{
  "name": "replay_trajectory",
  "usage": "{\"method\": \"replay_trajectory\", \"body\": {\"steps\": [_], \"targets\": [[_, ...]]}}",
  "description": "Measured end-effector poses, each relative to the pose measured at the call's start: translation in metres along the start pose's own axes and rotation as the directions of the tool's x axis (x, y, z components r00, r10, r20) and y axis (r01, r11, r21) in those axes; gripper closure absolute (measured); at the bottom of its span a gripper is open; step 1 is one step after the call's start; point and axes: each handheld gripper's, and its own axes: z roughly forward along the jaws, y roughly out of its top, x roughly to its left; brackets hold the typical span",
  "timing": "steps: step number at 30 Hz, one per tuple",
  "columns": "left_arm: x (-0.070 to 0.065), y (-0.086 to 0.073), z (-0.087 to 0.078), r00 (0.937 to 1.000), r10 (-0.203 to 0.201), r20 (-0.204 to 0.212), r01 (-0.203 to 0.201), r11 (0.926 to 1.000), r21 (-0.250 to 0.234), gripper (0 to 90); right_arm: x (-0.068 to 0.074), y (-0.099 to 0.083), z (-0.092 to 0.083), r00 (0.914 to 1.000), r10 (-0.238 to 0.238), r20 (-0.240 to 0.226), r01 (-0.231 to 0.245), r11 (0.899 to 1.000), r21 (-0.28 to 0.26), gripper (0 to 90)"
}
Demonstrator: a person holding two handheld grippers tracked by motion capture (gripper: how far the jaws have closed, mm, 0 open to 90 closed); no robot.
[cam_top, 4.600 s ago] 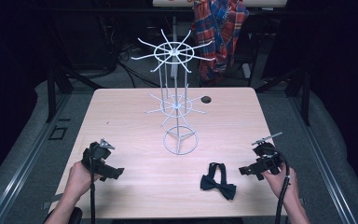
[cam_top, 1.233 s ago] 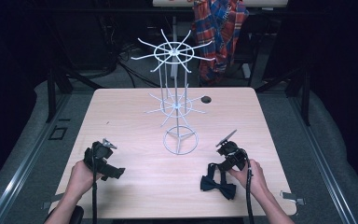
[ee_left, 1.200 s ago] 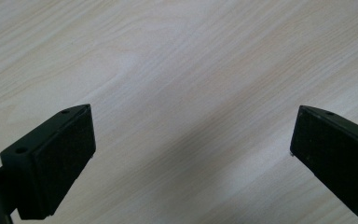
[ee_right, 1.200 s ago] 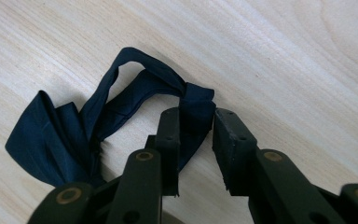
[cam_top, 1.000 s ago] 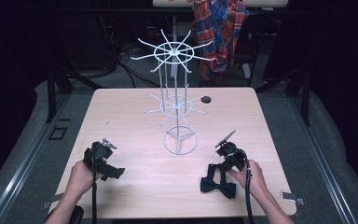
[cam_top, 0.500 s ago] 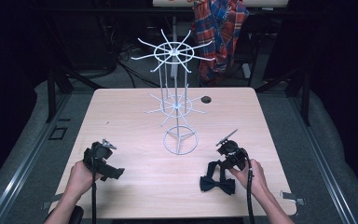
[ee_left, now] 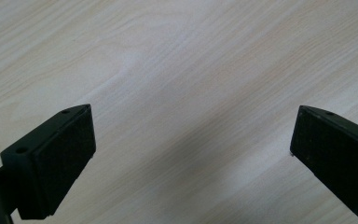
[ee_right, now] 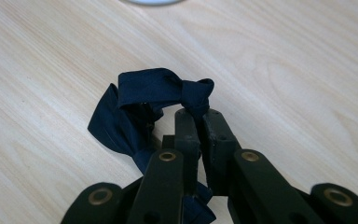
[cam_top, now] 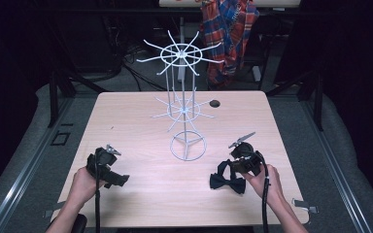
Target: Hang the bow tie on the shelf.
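Note:
A dark navy bow tie [cam_top: 225, 181] lies near the table's front right, partly lifted. My right gripper [cam_top: 233, 171] is shut on it. In the right gripper view the jaws [ee_right: 196, 117] pinch the fabric just below the knot, and the bow tie [ee_right: 137, 95] bunches up ahead of and left of them over the wood. My left gripper [cam_top: 115, 178] rests at the front left, held in a hand. In the left gripper view its gripper [ee_left: 191, 137] stands wide open over bare wood with nothing between the pads.
A white wire rack [cam_top: 187, 145] with a ring base and two tiers of spokes stands mid-table, just beyond the right gripper. A small dark round spot [cam_top: 215, 103] marks the far tabletop. A plaid shirt [cam_top: 229, 29] hangs behind the table.
The right gripper closed on the bow tie and has risen a little, drawing the pinched fabric up from the table. The left hand has stayed where it was.

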Motion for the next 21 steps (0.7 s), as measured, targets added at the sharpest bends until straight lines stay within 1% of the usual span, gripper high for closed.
{"method": "replay_trajectory", "body": {"steps": [2,3,5,6,9,11,12,13,14,15,17,19,21], "targets": [[0.0,0.0,0.0,1.0,0.0,0.0,0.0,1.0,0.0,0.0,0.001,0.001,-0.006,0.9994,-0.022,0.028,0.022,1.0,-0.01,85.9],[0.0,0.0,0.0,1.0,0.0,0.0,0.0,1.0,0.001,0.0,0.002,0.001,-0.007,0.9996,-0.018,0.02,0.019,0.999,-0.031,85.9],[0.0,-0.001,0.0,1.0,-0.001,0.0,0.001,1.0,-0.002,0.0,0.004,0.001,-0.009,0.9996,-0.025,0.013,0.025,0.999,-0.044,85.9],[0.0,-0.001,0.0,1.0,-0.001,0.0,0.001,1.0,-0.003,0.0,0.005,0.001,-0.011,0.9994,-0.026,0.023,0.028,0.998,-0.049,85.9],[0.0,0.0,0.0,1.0,0.002,0.001,-0.002,1.0,-0.003,0.0,0.007,0.002,-0.016,0.9991,-0.032,0.03,0.034,0.997,-0.068,85.9],[-0.001,0.0,0.0,1.0,0.002,0.001,-0.002,1.0,-0.005,0.0,0.007,0.004,-0.02,0.9986,-0.037,0.037,0.04,0.997,-0.071,85.9],[-0.001,0.0,0.0,1.0,0.003,0.001,-0.003,1.0,-0.005,0.0,0.007,0.004,-0.021,0.999,-0.032,0.031,0.035,0.995,-0.098,85.9],[-0.001,0.0,0.0,1.0,0.005,0.003,-0.004,1.0,-0.004,0.0,0.006,0.005,-0.024,0.998,-0.043,0.047,0.047,0.994,-0.094,85.9],[-0.002,0.0,0.0,1.0,0.004,0.003,-0.004,1.0,-0.006,0.0,0.006,0.005,-0.026,0.9977,-0.038,0.056,0.044,0.993,-0.111,85.9],[-0.002,0.0,0.0,1.0,0.004,0.003,-0.004,1.0,-0.006,0.0,0.006,0.006,-0.028,0.9981,-0.035,0.052,0.041,0.992,-0.119,85.9],[-0.002,0.0,-0.001,1.0,0.007,0.006,-0.007,1.0,-0.005,0.0,0.005,0.007,-0.031,0.9975,-0.038,0.059,0.045,0.99,-0.132,85.9],[-0.002,-0.001,-0.001,0.9999,0.008,0.006,-0.008,0.9999,-0.007,0.0,0.003,0.009,-0.035,0.9975,-0.03,0.065,0.039,0.987,-0.154,85.9],[-0.002,-0.001,-0.001,0.9999,0.009,0.008,-0.009,0.9999,-0.007,0.0,0.002,0.01,-0.039,0.997,-0.027,0.073,0.038,0.987,-0.158,85.9]]}}
